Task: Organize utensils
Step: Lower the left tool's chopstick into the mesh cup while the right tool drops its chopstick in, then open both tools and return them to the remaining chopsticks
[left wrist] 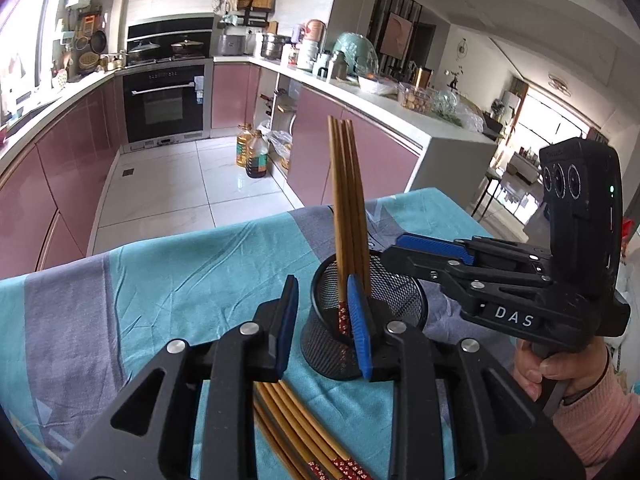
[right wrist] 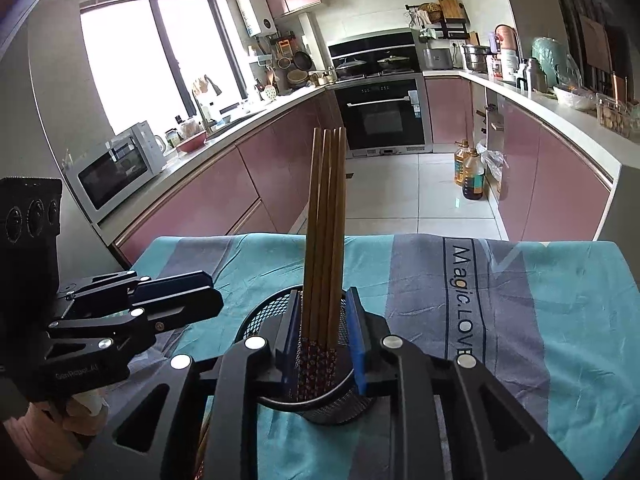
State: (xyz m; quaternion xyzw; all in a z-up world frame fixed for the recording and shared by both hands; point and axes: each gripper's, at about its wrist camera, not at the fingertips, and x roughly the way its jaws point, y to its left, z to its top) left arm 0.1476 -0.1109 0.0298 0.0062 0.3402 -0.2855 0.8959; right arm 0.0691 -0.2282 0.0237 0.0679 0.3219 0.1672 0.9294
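Chopsticks (right wrist: 325, 236) upright in mesh cup (left wrist: 404, 300); loose chopsticks (left wrist: 296, 432) beside, on cloth (left wrist: 160, 280).

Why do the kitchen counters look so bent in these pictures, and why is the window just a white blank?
Both views use fisheye lenses, so straight counters bow toward the edges and dark corners frame each picture. In the right wrist view the window is overexposed by daylight; in the left wrist view the floor tiles show glare. The chopsticks stay sharp.
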